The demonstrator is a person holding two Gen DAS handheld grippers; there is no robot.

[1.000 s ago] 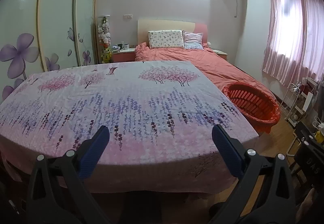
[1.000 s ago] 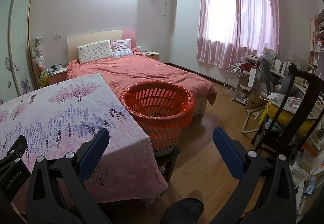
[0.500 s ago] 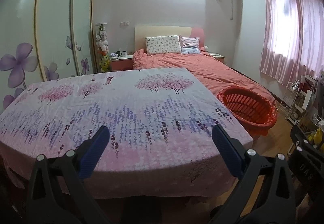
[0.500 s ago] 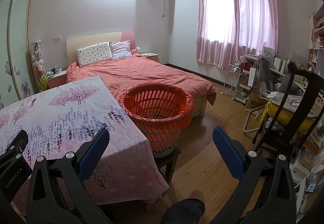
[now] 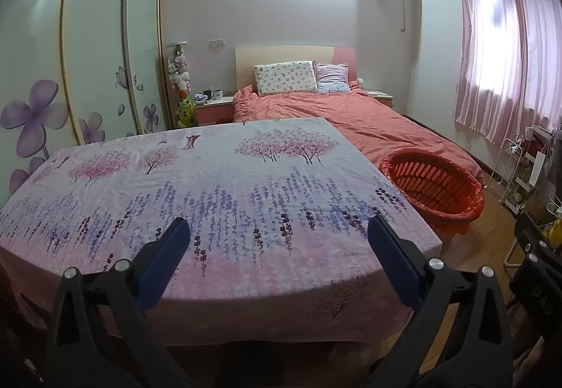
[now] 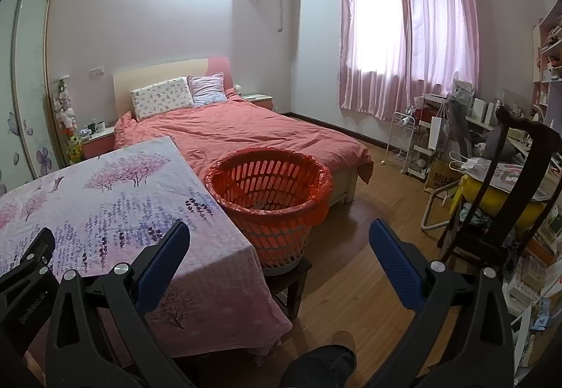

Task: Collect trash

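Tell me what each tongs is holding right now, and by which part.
Nothing is held. The left tongs are open above the table; the right tongs are open near the basket.

Left gripper (image 5: 279,242) spread wide above floral tablecloth (image 5: 210,184).

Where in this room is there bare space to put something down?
The flowered tablecloth is bare all over, from the wardrobe side across to the orange basket. Wooden floor between basket and dark chair is open too. The desk corner on the right is crowded.
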